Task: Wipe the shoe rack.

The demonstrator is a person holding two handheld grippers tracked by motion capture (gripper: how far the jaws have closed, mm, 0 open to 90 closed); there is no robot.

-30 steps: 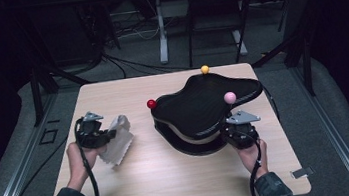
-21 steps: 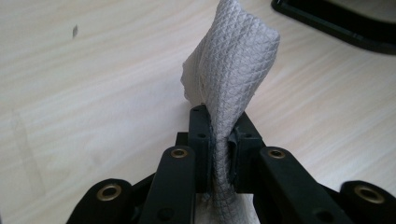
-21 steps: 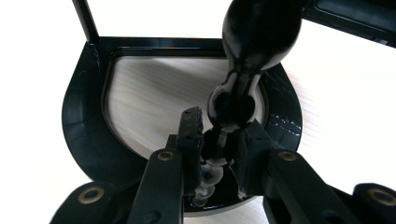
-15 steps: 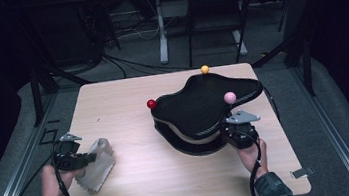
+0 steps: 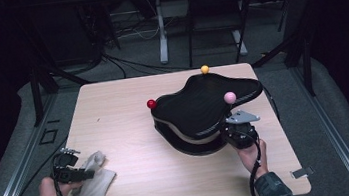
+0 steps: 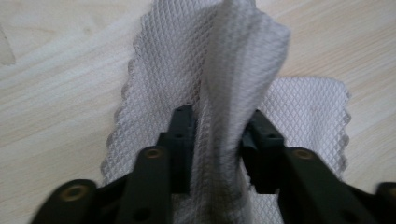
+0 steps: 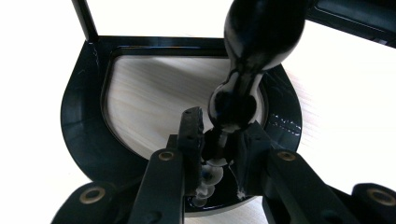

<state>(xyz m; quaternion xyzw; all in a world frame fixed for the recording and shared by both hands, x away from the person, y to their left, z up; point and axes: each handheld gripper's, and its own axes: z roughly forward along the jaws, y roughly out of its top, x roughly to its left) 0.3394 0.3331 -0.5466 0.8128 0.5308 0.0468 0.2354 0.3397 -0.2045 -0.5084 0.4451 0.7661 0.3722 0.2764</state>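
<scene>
A grey waffle-weave cloth [image 5: 94, 181] lies crumpled at the table's front left corner. My left gripper [image 5: 85, 174] is low over it. In the left gripper view a raised fold of the cloth [image 6: 243, 60] stands loosely between the jaws of the left gripper [image 6: 219, 121], which have just been opening. A black two-level stand [image 5: 203, 104] with a curvy top carries a red ball [image 5: 151, 104], a yellow ball [image 5: 204, 69] and a pink ball [image 5: 230, 97]. My right gripper [image 5: 234, 132] is at its front right edge, shut on a glossy black post [image 7: 233, 100] above the stand's base ring [image 7: 84, 107].
The light wooden table [image 5: 124, 114] has bare room in its left and middle parts. Dark frame legs and cables stand on the floor behind it. A small grey tag [image 5: 302, 172] lies off the front right corner.
My left hand moved toward the front left corner and down, bringing the cloth onto the table, and its jaws parted. The right hand and the stand stayed put.
</scene>
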